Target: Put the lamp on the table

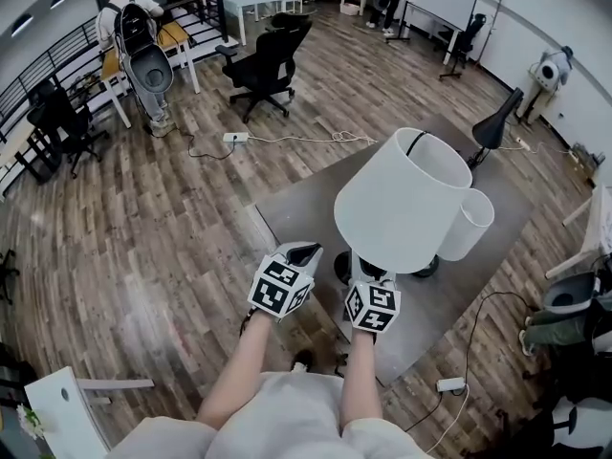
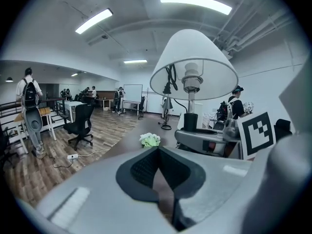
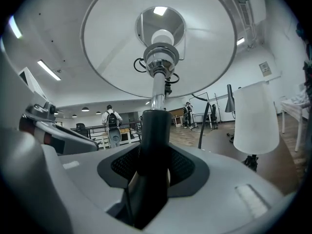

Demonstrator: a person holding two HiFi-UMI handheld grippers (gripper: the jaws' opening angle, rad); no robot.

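The lamp (image 1: 406, 204) has a big white cone shade, a chrome neck and a black stem. It stands upright over the near part of the grey table (image 1: 306, 199). My right gripper (image 1: 369, 280) is shut on the black stem (image 3: 155, 130), under the shade (image 3: 161, 33). I cannot tell whether the lamp's base touches the table. My left gripper (image 1: 304, 253) is just left of the lamp, with its jaws together and nothing held. From the left gripper (image 2: 161, 179) I see the lamp (image 2: 192, 69) and the right gripper (image 2: 209, 140) beside it.
A second lamp with a white shade (image 1: 467, 225) stands on the table just right of the held one. A black desk lamp (image 1: 495, 124) is at the table's far corner. A crumpled green-white cloth (image 2: 149, 140) lies on the table. An office chair (image 1: 268, 60) is on the floor beyond.
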